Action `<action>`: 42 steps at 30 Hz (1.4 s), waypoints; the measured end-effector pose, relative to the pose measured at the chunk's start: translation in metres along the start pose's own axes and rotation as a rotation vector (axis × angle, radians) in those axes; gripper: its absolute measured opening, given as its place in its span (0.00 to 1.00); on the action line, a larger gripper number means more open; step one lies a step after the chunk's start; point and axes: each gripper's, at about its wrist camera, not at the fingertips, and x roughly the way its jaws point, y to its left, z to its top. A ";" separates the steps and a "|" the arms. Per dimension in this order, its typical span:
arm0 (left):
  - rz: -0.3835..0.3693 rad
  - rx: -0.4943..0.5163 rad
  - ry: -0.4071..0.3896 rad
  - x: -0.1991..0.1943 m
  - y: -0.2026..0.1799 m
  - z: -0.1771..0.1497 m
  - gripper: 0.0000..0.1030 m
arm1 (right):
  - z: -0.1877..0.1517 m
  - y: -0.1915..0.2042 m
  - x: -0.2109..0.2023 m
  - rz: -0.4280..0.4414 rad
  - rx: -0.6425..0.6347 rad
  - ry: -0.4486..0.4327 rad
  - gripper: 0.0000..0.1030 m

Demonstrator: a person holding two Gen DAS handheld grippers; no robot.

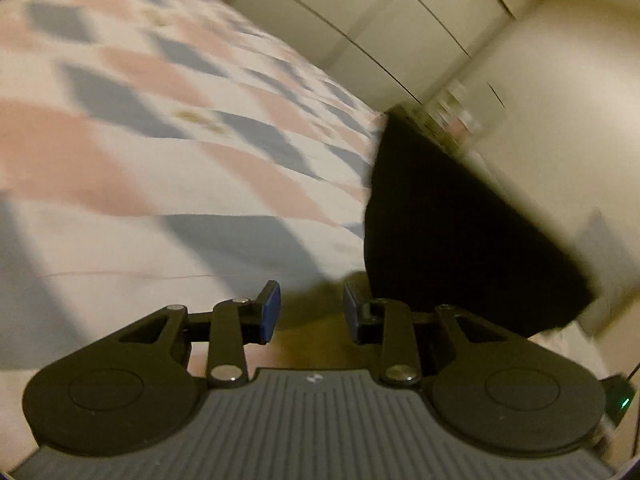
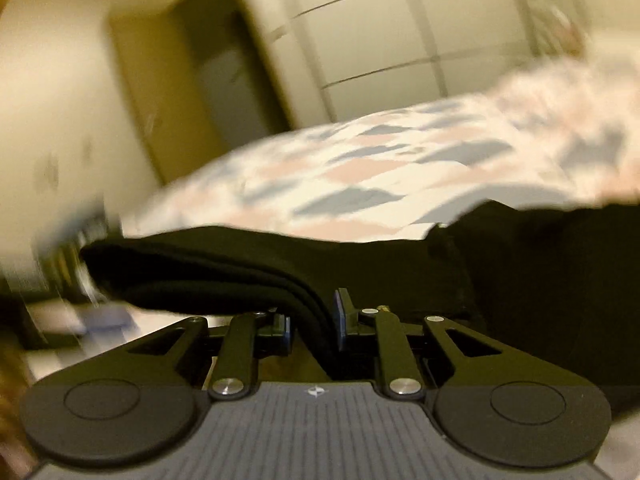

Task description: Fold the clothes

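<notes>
Above the patterned bedspread [image 2: 380, 168], the right gripper [image 2: 312, 320] pinches a fold of the black garment [image 2: 224, 264], which spreads to both sides. The left gripper [image 1: 311, 310] stands narrowly parted, empty, the garment [image 1: 452, 232] just right of it.

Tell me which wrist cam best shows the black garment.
The right wrist view: the black garment spans the frame, its folded layers running between the right tongs over the patterned bedspread. The left wrist view shows only one blurred dark corner beside the open, empty left tongs.
</notes>
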 end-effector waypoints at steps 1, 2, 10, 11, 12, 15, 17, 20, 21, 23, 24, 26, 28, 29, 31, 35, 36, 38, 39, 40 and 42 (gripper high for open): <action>-0.020 0.033 0.016 0.012 -0.015 0.000 0.27 | 0.009 -0.016 -0.010 0.016 0.084 -0.028 0.18; -0.041 0.065 0.032 0.023 -0.030 -0.001 0.27 | 0.013 -0.032 -0.023 0.026 0.168 -0.060 0.18; -0.130 0.220 0.205 0.118 -0.122 -0.030 0.32 | 0.008 -0.169 -0.099 -0.045 0.723 -0.192 0.29; -0.125 0.241 0.221 0.127 -0.130 -0.035 0.32 | 0.003 -0.186 -0.103 -0.071 0.771 -0.186 0.33; -0.116 0.255 0.224 0.133 -0.133 -0.039 0.32 | -0.001 -0.201 -0.107 -0.097 0.818 -0.179 0.38; -0.089 0.278 0.235 0.147 -0.140 -0.048 0.32 | -0.001 -0.230 -0.122 -0.087 0.842 -0.225 0.41; -0.069 0.264 0.242 0.155 -0.137 -0.048 0.32 | 0.004 -0.243 -0.133 -0.059 0.826 -0.275 0.53; -0.049 0.260 0.241 0.165 -0.135 -0.045 0.32 | 0.013 -0.257 -0.131 -0.073 0.808 -0.267 0.56; -0.042 0.264 0.241 0.168 -0.135 -0.044 0.32 | 0.015 -0.262 -0.127 -0.068 0.815 -0.267 0.56; -0.032 0.281 0.242 0.174 -0.142 -0.042 0.32 | 0.016 -0.273 -0.119 -0.057 0.833 -0.267 0.55; -0.029 0.291 0.242 0.176 -0.144 -0.043 0.32 | 0.019 -0.276 -0.116 -0.072 0.824 -0.264 0.43; -0.022 0.329 0.238 0.182 -0.153 -0.044 0.32 | 0.026 -0.275 -0.116 -0.110 0.756 -0.259 0.22; -0.018 0.368 0.232 0.187 -0.162 -0.046 0.34 | 0.039 -0.256 -0.128 -0.149 0.584 -0.284 0.16; -0.023 0.388 0.228 0.190 -0.167 -0.048 0.36 | 0.044 -0.245 -0.134 -0.172 0.520 -0.298 0.16; -0.022 0.430 0.226 0.196 -0.176 -0.052 0.40 | 0.052 -0.224 -0.146 -0.217 0.392 -0.324 0.16; 0.005 0.505 0.230 0.210 -0.187 -0.062 0.41 | 0.051 -0.224 -0.154 -0.338 0.359 -0.306 0.15; 0.014 0.522 0.231 0.213 -0.188 -0.064 0.42 | 0.046 -0.236 -0.147 -0.367 0.404 -0.268 0.16; 0.022 0.540 0.232 0.214 -0.188 -0.066 0.44 | 0.027 -0.264 -0.137 -0.365 0.538 -0.220 0.15; 0.026 0.543 0.232 0.214 -0.187 -0.066 0.46 | 0.018 -0.275 -0.137 -0.336 0.607 -0.233 0.14; 0.025 0.544 0.235 0.215 -0.186 -0.065 0.48 | 0.017 -0.274 -0.137 -0.332 0.609 -0.241 0.14; 0.026 0.534 0.239 0.216 -0.184 -0.064 0.48 | 0.021 -0.264 -0.138 -0.348 0.567 -0.246 0.17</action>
